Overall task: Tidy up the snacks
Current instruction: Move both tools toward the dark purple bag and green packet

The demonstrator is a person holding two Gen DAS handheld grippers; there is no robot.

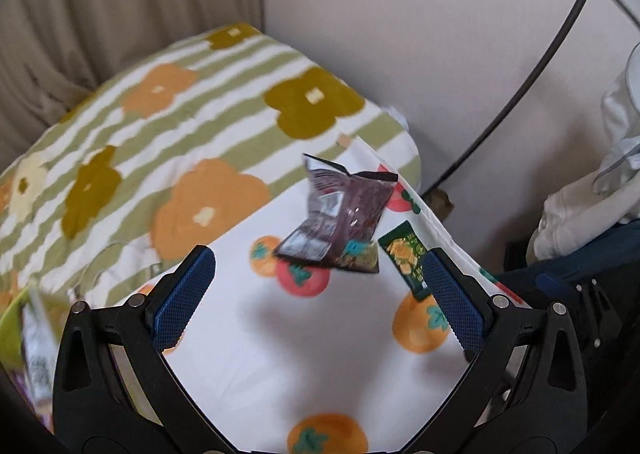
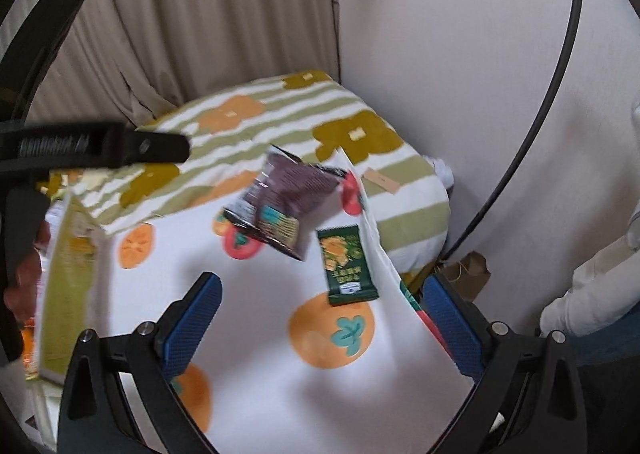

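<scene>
On the white fruit-print cloth, a dark purple snack packet appears blurred, tilted, beside a flat green snack packet. Left claw spread wide, empty; right claw likewise wide, empty. Yellow-green box stands at the cloth's left edge.

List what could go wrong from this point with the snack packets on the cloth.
The dark purple packet looks crumpled and blurred, possibly in motion, so it may land unpredictably. The green packet lies near the edge of the fruit-print cloth, so a nudge could push it off. Both the left gripper and the right gripper are open and empty, so nothing is secured.
</scene>
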